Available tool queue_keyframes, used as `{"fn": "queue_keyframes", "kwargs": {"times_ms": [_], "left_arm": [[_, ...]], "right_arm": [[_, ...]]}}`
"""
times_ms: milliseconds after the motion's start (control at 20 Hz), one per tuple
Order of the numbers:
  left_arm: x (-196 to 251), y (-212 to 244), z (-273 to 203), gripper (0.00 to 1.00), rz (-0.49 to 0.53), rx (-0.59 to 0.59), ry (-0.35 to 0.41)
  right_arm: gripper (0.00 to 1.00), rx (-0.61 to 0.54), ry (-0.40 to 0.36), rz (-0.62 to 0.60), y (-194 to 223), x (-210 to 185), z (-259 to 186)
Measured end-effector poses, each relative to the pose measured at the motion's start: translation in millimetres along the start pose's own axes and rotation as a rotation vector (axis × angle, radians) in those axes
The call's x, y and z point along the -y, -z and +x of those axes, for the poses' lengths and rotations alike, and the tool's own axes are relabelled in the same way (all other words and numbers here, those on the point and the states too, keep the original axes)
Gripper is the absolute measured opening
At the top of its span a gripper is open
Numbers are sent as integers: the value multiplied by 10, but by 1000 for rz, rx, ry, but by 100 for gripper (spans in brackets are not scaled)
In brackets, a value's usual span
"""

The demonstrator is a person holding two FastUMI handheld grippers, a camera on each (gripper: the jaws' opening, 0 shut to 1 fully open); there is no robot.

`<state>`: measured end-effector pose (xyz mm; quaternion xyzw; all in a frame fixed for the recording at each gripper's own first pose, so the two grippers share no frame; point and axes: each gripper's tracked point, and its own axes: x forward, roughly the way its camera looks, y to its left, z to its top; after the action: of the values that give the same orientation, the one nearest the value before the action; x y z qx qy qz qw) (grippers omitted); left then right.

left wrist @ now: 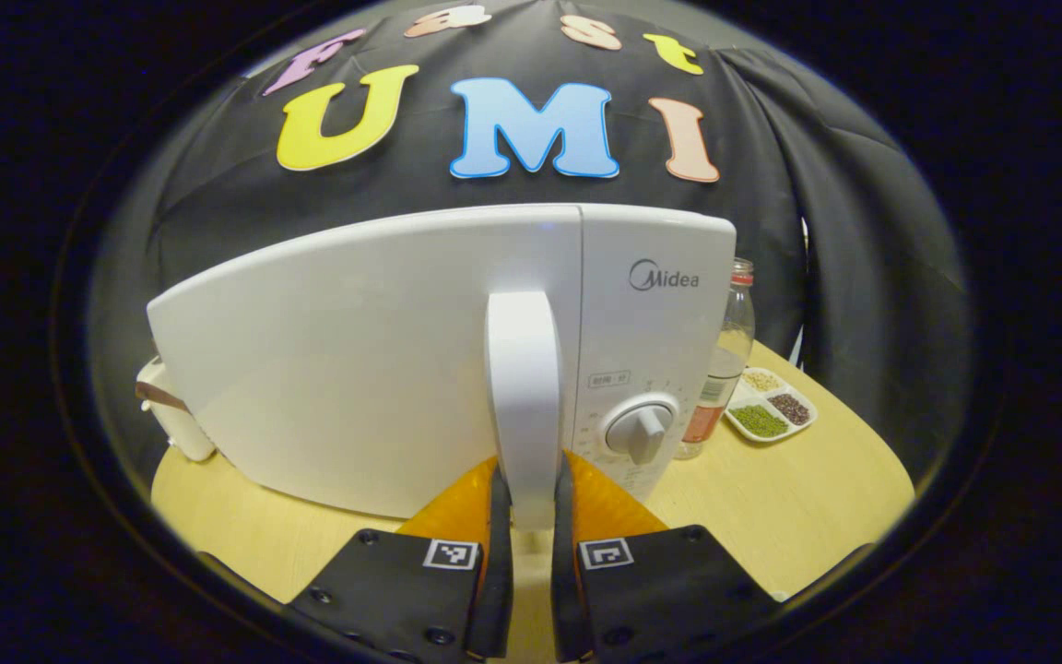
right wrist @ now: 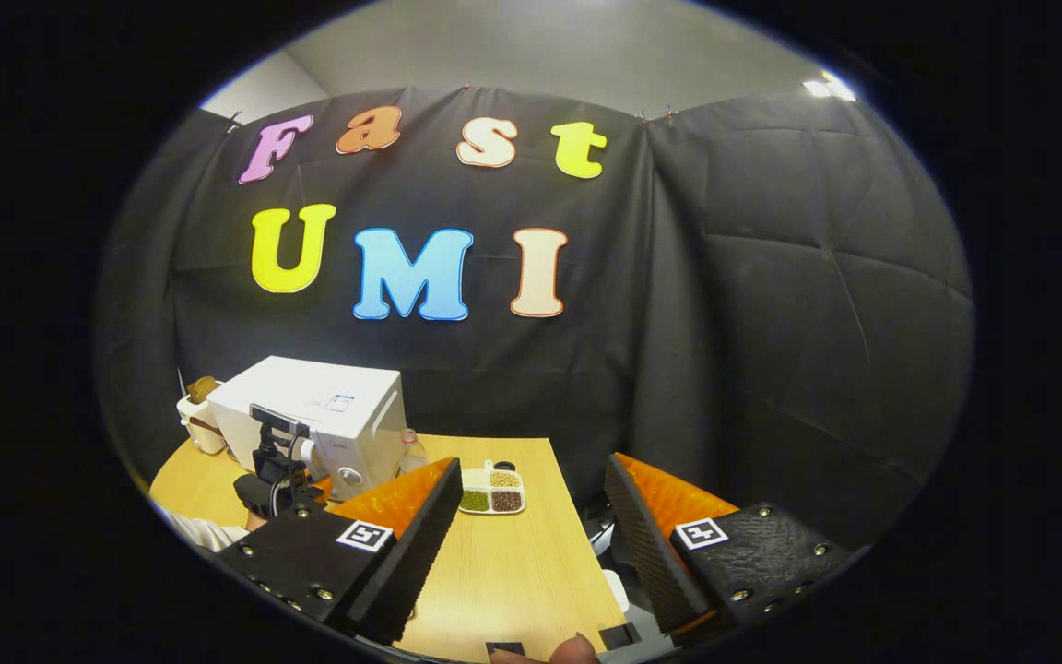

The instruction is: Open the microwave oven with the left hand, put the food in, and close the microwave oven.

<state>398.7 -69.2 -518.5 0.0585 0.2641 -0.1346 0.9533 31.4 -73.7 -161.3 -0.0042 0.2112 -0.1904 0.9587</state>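
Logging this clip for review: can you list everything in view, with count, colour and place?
microwave oven: one, white, on the table, door shut
door handle: one, white, upright, between the left tool's fingers
dial: one, white, right of the handle
bottle: one, clear, red cap, right of the oven
divided dish: one, white, holding green, dark and pale grains, beside the bottle
container: one, white, left of the oven
table: one, light wood
left tool: one, black and orange, closed on the handle
right tool: one, black and orange, open above the table

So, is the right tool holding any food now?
No, in the right gripper view the right tool is open, with bare table between its fingers.
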Motion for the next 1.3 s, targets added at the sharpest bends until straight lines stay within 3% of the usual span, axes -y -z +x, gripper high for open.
{"fn": "queue_keyframes", "kwargs": {"times_ms": [650, 750, 800, 1100, 1300], "left_arm": [[7, 95, -65, 27, 19, -45, 7], [10, 92, -66, 20, 36, -45, 8], [7, 80, -60, 22, 42, -43, 8], [8, 86, -64, 18, 23, -64, 4], [11, 90, -52, 18, -3, -69, -18]], "right_arm": [[96, -30, -10, 41, 223, 30, -269], [96, -41, -6, 52, 293, 53, -323], [96, -49, -4, 55, 315, 73, -362], [96, 12, 27, 22, 194, 347, -771], [96, -13, 63, 20, 388, 570, -1141]]}}
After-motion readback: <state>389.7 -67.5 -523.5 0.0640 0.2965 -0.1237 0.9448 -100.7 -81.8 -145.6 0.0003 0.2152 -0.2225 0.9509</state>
